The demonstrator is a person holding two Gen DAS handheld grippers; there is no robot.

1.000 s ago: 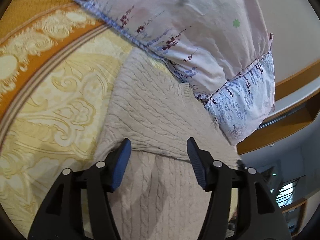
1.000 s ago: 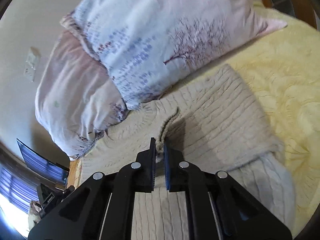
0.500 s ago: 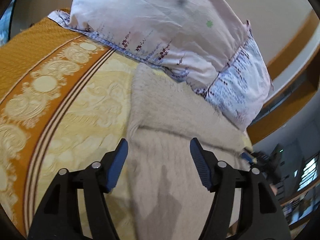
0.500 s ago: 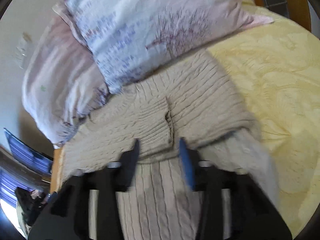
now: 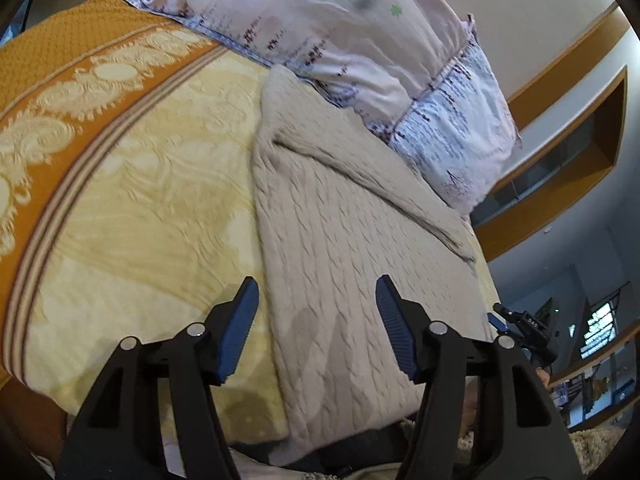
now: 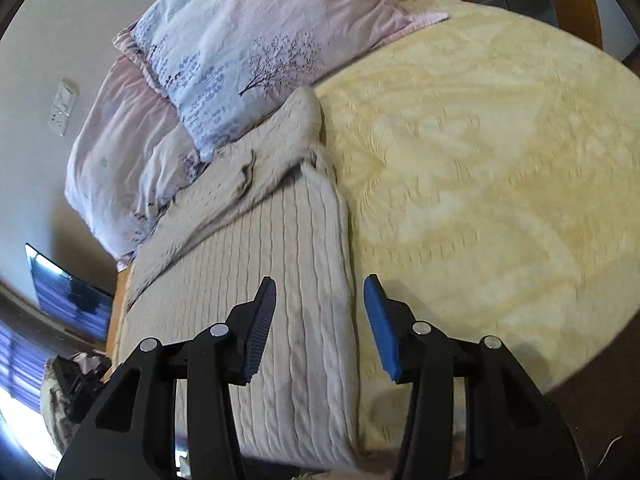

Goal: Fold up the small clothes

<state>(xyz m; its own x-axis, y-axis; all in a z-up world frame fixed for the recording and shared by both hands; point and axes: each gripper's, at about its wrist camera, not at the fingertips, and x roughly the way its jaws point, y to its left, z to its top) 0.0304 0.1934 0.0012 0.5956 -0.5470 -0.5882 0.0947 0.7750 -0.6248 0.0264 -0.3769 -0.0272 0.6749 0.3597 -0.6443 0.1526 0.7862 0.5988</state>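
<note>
Left wrist view: sweater [image 5: 352,240] runs 6-to-11 o'clock; left gripper [image 5: 316,320] jaws released. Right gripper [image 6: 320,320] straddles sweater's right edge, jaws released, empty.

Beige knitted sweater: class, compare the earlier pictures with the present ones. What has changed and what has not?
The right gripper let go of the sweater fold it pinched; its jaws have just been opening, now empty. Both grippers drew back toward the near hem. The left gripper stayed open; pillows unmoved.
</note>
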